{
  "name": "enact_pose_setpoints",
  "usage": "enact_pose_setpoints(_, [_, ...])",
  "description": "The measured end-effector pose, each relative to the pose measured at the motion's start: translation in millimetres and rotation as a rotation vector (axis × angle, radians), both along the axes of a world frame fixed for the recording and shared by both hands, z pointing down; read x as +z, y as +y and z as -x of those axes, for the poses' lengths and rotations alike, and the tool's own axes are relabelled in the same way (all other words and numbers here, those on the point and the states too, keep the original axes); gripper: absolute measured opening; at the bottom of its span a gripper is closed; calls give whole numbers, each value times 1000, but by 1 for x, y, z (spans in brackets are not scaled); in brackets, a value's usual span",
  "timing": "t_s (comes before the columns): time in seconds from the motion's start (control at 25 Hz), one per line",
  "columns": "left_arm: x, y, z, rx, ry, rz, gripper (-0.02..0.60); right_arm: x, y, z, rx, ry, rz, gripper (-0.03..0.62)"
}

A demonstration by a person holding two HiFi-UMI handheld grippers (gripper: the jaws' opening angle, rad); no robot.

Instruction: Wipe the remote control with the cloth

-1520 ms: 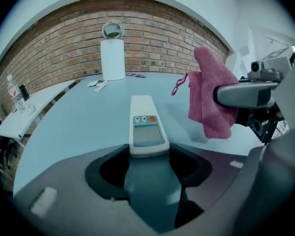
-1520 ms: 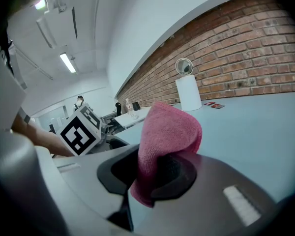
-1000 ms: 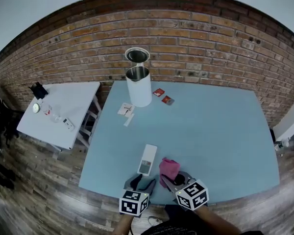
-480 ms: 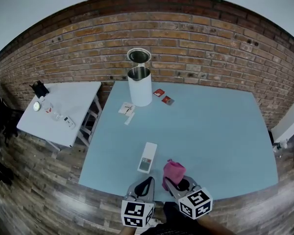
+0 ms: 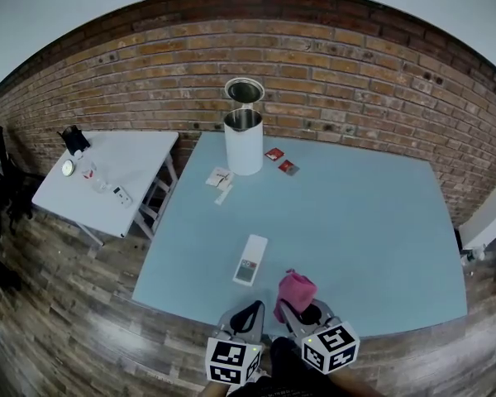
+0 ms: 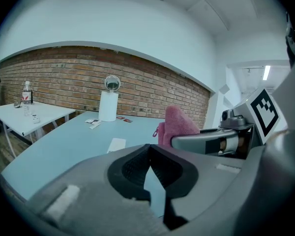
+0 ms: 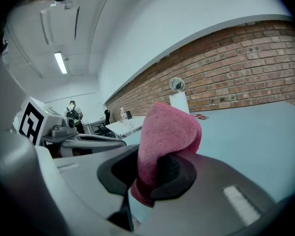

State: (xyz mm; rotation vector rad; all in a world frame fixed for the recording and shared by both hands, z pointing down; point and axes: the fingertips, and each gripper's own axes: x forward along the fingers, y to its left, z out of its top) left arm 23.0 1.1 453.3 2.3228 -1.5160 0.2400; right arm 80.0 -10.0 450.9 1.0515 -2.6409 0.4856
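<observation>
The white remote control (image 5: 250,260) lies flat on the light blue table (image 5: 372,222), a little back from its near edge; the left gripper view shows the remote control (image 6: 117,144) beyond the jaws. A pink cloth (image 5: 295,292) is pinched in my right gripper (image 5: 291,307), which is shut on it just right of the remote's near end. In the right gripper view the cloth (image 7: 166,139) stands up folded between the pads. My left gripper (image 5: 250,313) hangs at the table's near edge, below the remote, shut with nothing in it (image 6: 148,162).
A white cylinder with a metal can on top (image 5: 244,135) stands at the table's far edge, with small cards (image 5: 221,177) and red packets (image 5: 279,160) beside it. A small white side table (image 5: 107,176) with bottles stands to the left. A brick wall runs behind.
My left gripper has shut and drawn back from the remote to the table's near edge. The right gripper lifted the pink cloth and pulled slightly back.
</observation>
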Motion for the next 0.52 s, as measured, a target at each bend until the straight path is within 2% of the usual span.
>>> enact_pose_setpoints(0.52, [2, 6, -7, 5, -3, 9, 2, 1, 8, -3, -4, -11, 5, 64])
